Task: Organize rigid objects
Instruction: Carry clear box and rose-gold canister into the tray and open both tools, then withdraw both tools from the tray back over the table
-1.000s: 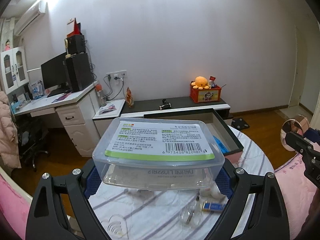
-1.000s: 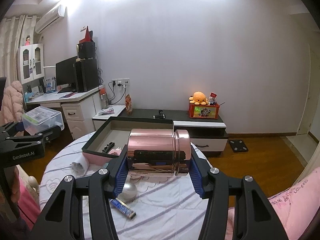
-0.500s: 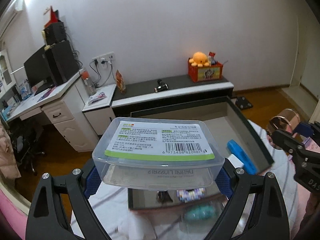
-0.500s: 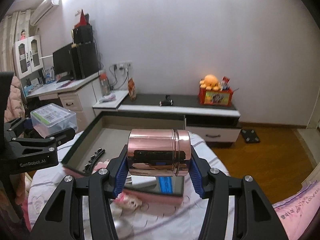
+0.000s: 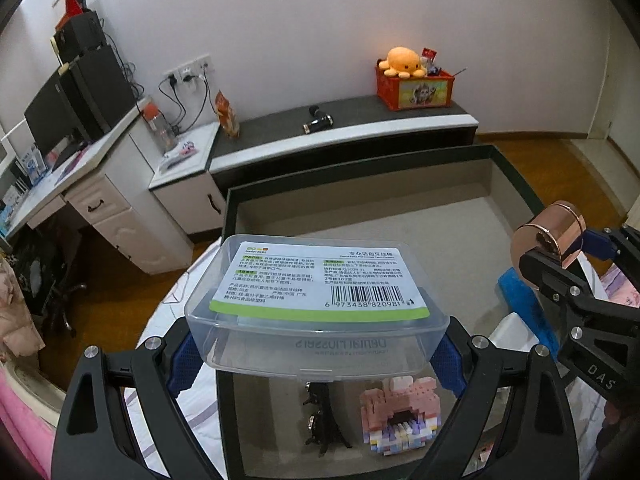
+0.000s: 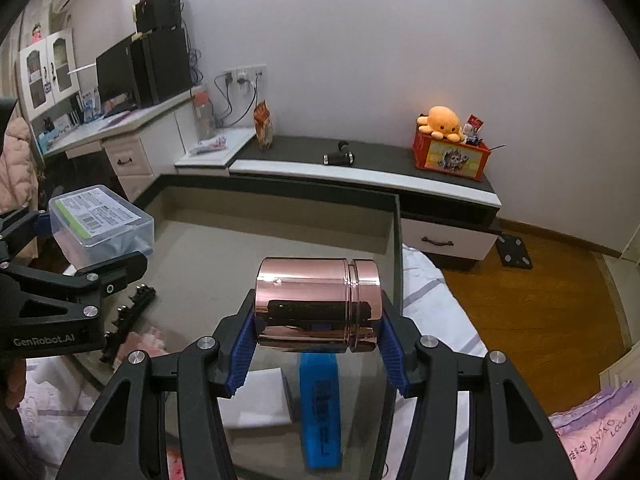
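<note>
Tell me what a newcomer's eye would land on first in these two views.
First, the shiny rose-gold canister, held sideways in the right gripper above the open dark-rimmed box. Next, the clear plastic case with its barcode label, clamped in the left gripper over the same box, where a pink block model lies. Further back, an orange plush octopus tops a red crate.

My left gripper (image 5: 316, 354) clamped the clear plastic box (image 5: 316, 312); my right gripper (image 6: 318, 350) squeezed the rose-gold canister (image 6: 318, 304) sideways, both raised.

One clear plastic box (image 5: 316, 308), one copper canister (image 6: 318, 306), one dark tray (image 5: 360, 196), one blue bar (image 6: 322, 408), one brick model (image 5: 400, 412).
</note>
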